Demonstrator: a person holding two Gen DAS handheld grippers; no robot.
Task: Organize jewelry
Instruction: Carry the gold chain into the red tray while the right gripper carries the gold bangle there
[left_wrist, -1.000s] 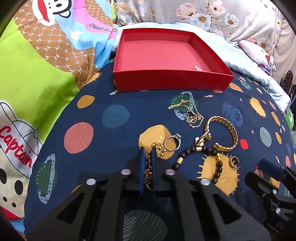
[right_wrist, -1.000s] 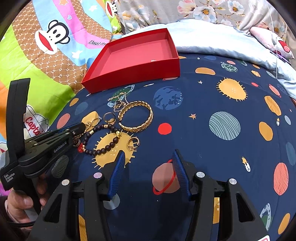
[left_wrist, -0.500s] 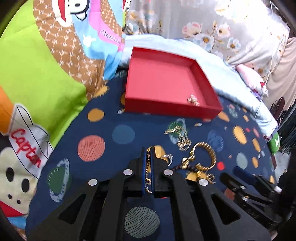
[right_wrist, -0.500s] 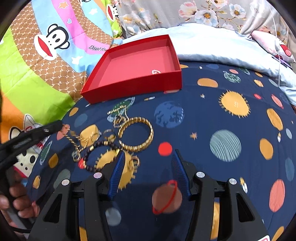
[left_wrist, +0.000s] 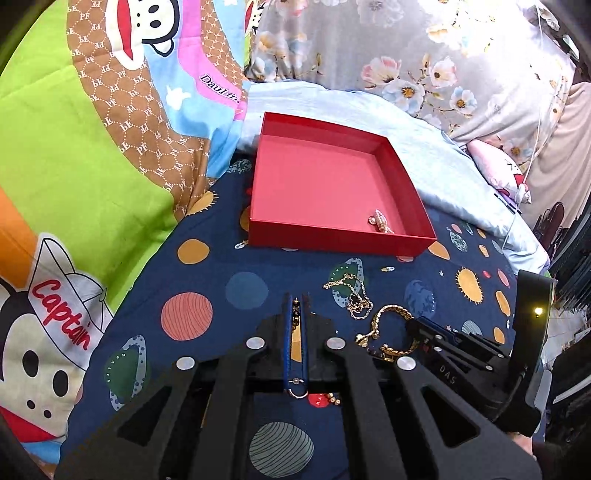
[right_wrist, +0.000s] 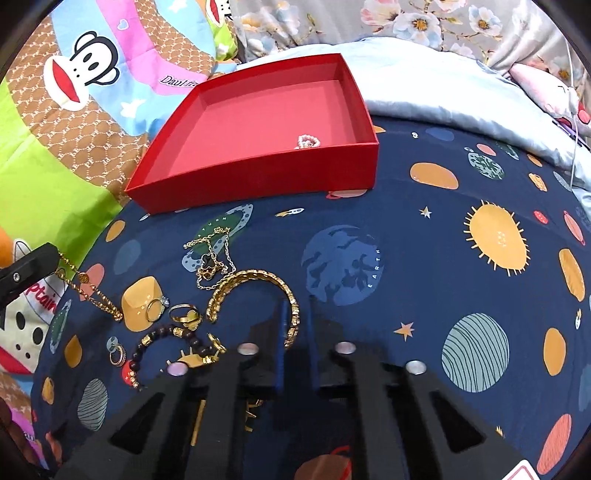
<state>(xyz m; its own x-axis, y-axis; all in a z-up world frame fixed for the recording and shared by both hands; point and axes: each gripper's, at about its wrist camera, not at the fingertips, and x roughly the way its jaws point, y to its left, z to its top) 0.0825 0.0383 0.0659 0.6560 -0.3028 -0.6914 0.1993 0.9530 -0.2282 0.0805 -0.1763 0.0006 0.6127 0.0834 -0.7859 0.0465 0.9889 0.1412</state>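
My left gripper (left_wrist: 295, 301) is shut on a gold chain (left_wrist: 296, 317) and holds it above the bed. The chain hangs from it in the right wrist view (right_wrist: 90, 291). My right gripper (right_wrist: 295, 308) is closed around one side of the gold bangle (right_wrist: 255, 284), which lies on the blanket. The red box (left_wrist: 255, 232) holds a small pearl piece (left_wrist: 382, 221). A thin gold necklace with a black clover (right_wrist: 210, 264), rings (right_wrist: 157, 306) and a dark bead bracelet (right_wrist: 159, 332) lie on the blanket.
The navy planet-print blanket (right_wrist: 424, 258) covers the bed. A bright cartoon quilt (left_wrist: 74, 129) lies to the left. A pale blue sheet and floral pillows (left_wrist: 424, 74) lie behind the box. A small gold earring (right_wrist: 118, 354) lies at the near left.
My left gripper has lifted the gold chain off the blanket and moved up. My right gripper has moved left to the bangle and closed on it.
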